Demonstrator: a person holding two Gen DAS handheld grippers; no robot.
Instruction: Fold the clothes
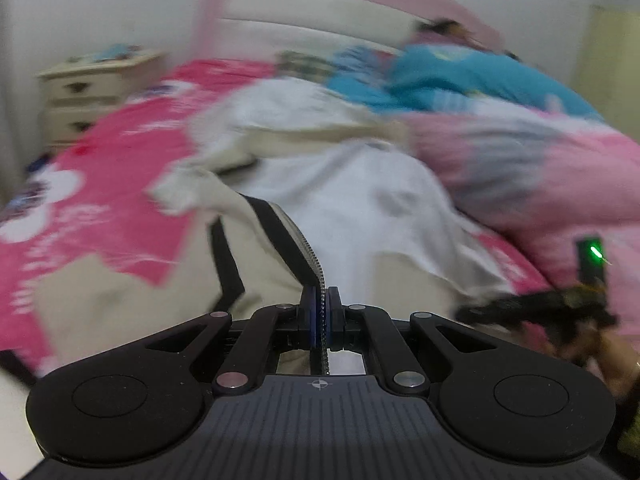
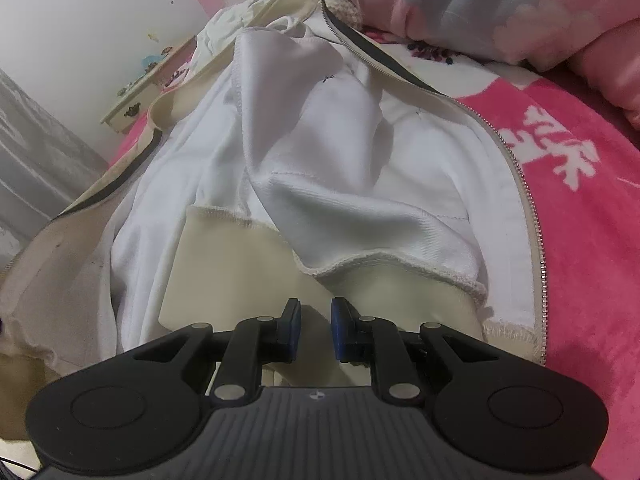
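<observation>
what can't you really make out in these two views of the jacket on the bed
- Left wrist view: motion blur smears the bedding pile and nightstand; items on top unreadable.
- Left wrist view: the right gripper is blurred and edge-cut.
- Right wrist view: the jacket hem passes behind the gripper body.
- Both views: the sleeves lie bunched, unclear.

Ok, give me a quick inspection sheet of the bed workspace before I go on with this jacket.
Surface: bed with a pink printed blanket.
Job's things: cream zip jacket lying open, white lining up, zipper edge along its right side.
Clutter: pink quilt and blue bedding piled beside the jacket.
Grippers: left gripper shut on the jacket's other zipper edge; right gripper open, jaws over the cream hem, holding nothing.
Cables: nothing seen.
Surroundings: pink and white headboard, cream nightstand, white wall. The left view is motion-blurred.
</observation>
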